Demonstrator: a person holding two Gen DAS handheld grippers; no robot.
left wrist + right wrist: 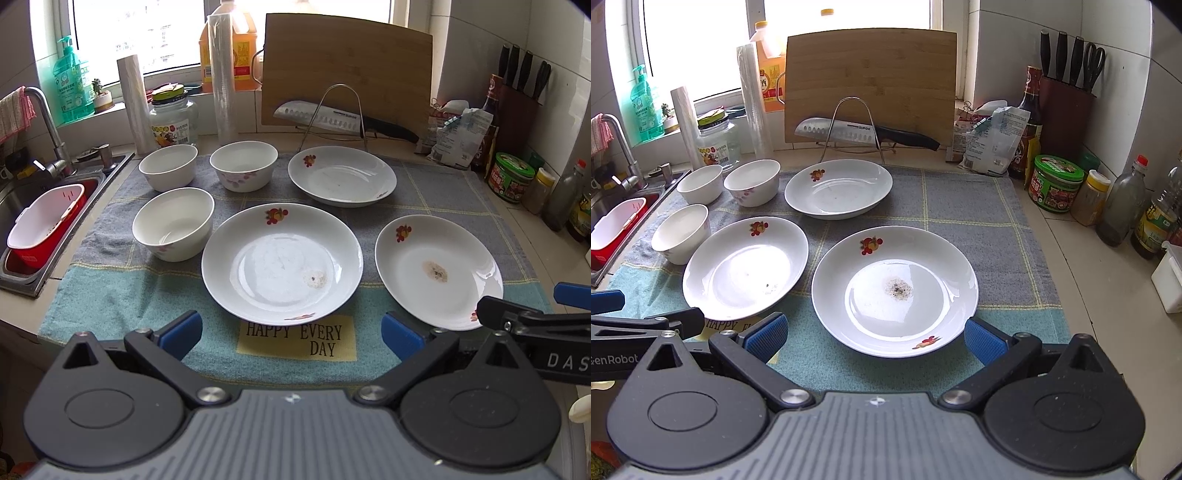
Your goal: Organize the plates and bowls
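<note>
Currently —
Left gripper (291, 334): jaws released, low centre, before the middle plate (282, 262).
Right gripper (875, 338): jaws released, before the stained plate (894, 291).
Bowls (173, 223): upper left, on the towel (110, 288).

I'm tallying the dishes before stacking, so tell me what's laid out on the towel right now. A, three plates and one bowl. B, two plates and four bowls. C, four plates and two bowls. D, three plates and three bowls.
D: the towel carries three plates and three bowls, none stacked.
</note>
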